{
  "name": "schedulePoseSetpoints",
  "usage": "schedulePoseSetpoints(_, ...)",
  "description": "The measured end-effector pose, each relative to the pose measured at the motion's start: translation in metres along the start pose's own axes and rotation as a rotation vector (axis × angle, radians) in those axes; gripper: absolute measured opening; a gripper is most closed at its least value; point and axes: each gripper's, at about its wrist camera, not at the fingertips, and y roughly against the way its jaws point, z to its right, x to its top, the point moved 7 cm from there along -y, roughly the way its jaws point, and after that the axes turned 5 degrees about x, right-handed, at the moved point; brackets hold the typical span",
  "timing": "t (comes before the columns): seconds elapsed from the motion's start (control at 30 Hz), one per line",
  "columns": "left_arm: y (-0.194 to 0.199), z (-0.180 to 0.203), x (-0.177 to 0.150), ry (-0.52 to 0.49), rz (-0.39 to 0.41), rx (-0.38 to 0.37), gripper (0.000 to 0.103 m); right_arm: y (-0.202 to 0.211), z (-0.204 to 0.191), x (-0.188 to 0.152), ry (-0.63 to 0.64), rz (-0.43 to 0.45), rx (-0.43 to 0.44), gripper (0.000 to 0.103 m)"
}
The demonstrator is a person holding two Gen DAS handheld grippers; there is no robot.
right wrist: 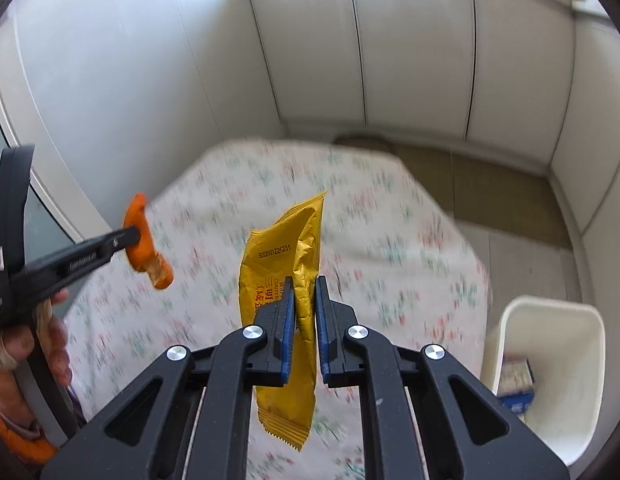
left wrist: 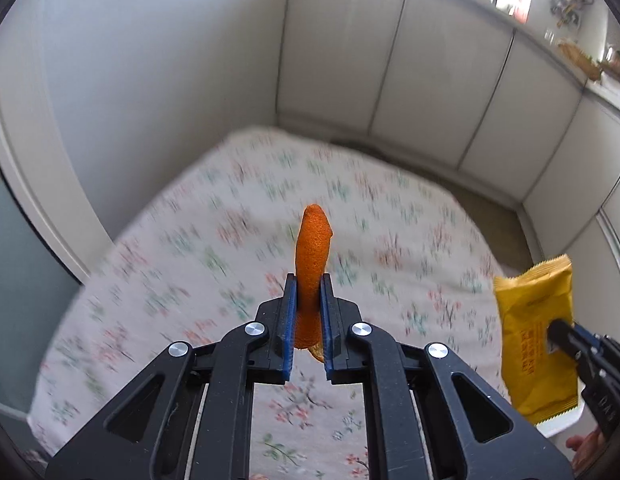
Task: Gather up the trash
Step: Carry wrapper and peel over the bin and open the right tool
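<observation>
My left gripper (left wrist: 309, 282) is shut on a strip of orange peel (left wrist: 312, 248), which sticks up past the blue pads above the floral tablecloth. From the right wrist view the same peel (right wrist: 144, 240) hangs in the left gripper (right wrist: 136, 236) at the left. My right gripper (right wrist: 304, 284) is shut on a yellow snack wrapper (right wrist: 286, 256), held upright over the table. The left wrist view shows that wrapper (left wrist: 538, 332) at the right edge with the right gripper (left wrist: 552, 330) clamped on it.
A round table with a floral cloth (right wrist: 390, 240) lies under both grippers. A white bin (right wrist: 550, 376) with a blue and white box inside stands at the table's right. White cabinet panels (left wrist: 430, 72) curve behind. A hand (right wrist: 30, 352) holds the left gripper.
</observation>
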Motion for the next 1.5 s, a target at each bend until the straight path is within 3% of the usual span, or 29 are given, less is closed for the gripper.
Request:
schedulePoseSetpoints(0.27, 0.051, 0.006, 0.027, -0.022, 0.18, -0.008, 0.01, 0.042, -0.014, 0.035, 0.028, 0.221, -0.047, 0.01)
schedulePoseSetpoints(0.57, 0.083, 0.033, 0.035, -0.041, 0.294, -0.029, 0.01, 0.073, 0.007, 0.043, 0.015, 0.33, -0.165, 0.01)
schedulePoseSetpoints(1.1, 0.097, 0.109, 0.03, -0.12, 0.325, -0.127, 0.01, 0.125, 0.091, 0.024, -0.089, 0.378, -0.375, 0.01)
schedulePoseSetpoints(1.5, 0.102, 0.194, 0.01, -0.226, 0.309, -0.225, 0.01, 0.147, 0.178, -0.014, -0.227, 0.285, -0.523, 0.011)
